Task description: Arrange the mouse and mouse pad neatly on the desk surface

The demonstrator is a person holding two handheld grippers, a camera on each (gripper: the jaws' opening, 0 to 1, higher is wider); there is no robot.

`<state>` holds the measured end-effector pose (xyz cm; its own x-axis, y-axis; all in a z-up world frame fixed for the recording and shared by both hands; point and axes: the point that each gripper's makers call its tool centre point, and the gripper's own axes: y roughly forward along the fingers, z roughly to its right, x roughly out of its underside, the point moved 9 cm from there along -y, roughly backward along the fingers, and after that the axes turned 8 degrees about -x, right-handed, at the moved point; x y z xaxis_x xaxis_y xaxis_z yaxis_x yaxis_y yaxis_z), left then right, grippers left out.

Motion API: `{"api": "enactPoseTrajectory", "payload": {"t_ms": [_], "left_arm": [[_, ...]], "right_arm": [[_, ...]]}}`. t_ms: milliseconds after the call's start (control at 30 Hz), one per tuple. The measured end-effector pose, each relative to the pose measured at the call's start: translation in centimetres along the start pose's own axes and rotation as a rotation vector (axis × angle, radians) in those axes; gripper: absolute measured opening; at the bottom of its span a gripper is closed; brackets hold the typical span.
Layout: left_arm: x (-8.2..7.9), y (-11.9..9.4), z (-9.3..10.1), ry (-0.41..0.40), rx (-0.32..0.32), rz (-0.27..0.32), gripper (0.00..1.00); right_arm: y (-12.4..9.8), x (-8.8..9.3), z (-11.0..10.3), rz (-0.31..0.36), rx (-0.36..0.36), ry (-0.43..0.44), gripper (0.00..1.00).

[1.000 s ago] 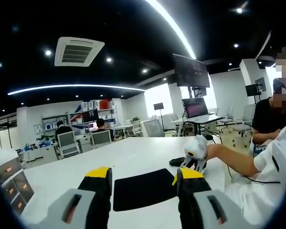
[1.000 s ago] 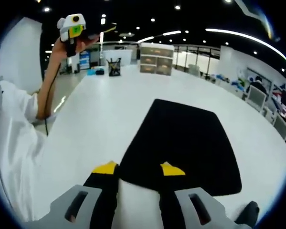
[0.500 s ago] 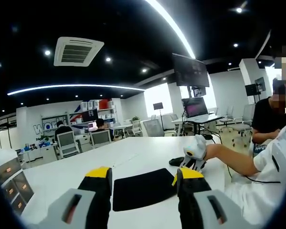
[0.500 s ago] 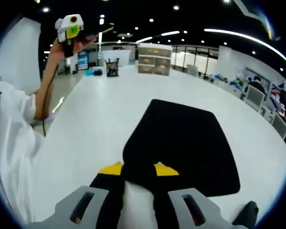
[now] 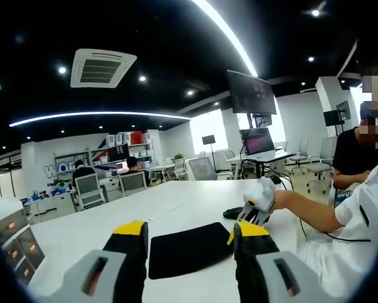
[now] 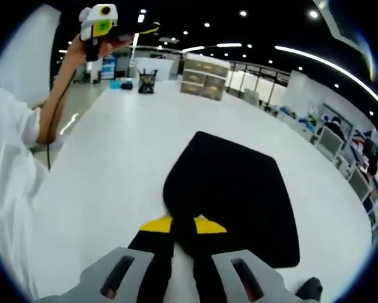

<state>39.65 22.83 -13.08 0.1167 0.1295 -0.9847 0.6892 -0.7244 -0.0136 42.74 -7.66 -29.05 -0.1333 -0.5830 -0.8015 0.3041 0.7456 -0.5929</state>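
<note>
Two things to sort here, and only one getting any attention so far. Right gripper pinching the near corner of the mouse pad, jaws pressed almost together on the fabric, that corner looking slightly lifted or curled. Lying otherwise flat on the white desk, the pad, turned at an angle rather than squared to the desk edge. So roughly the early-middle of the job: pad gripped, not yet straightened.

Mouse sitting just past the pad's right-hand end in the left gripper view, near the right gripper's body there; also probably the dark lump peeking at the pad's near right corner in the right gripper view, hard to say for sure. Not touched, still needing placing on or beside the pad once that's squared.

Left gripper hanging over the desk on the pad's near side, jaws spread wide, holding nothing.

Around the pad: a pen holder and a set of small drawers way off at the far end of the desk, well apart from it. Office chairs, a monitor and a seated person beyond the desk. Nothing really blocking the pad itself, just needing care not to shove it into the mouse while rotating.
</note>
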Motion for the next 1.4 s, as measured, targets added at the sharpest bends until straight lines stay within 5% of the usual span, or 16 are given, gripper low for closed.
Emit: {"api": "enactPoseTrajectory", "payload": {"t_ms": [1400], "left_arm": [[0.2, 0.2, 0.4, 0.003, 0.010, -0.005, 0.55]], "right_arm": [[-2.2, -2.5, -0.8, 0.097, 0.041, -0.032, 0.06]]}}
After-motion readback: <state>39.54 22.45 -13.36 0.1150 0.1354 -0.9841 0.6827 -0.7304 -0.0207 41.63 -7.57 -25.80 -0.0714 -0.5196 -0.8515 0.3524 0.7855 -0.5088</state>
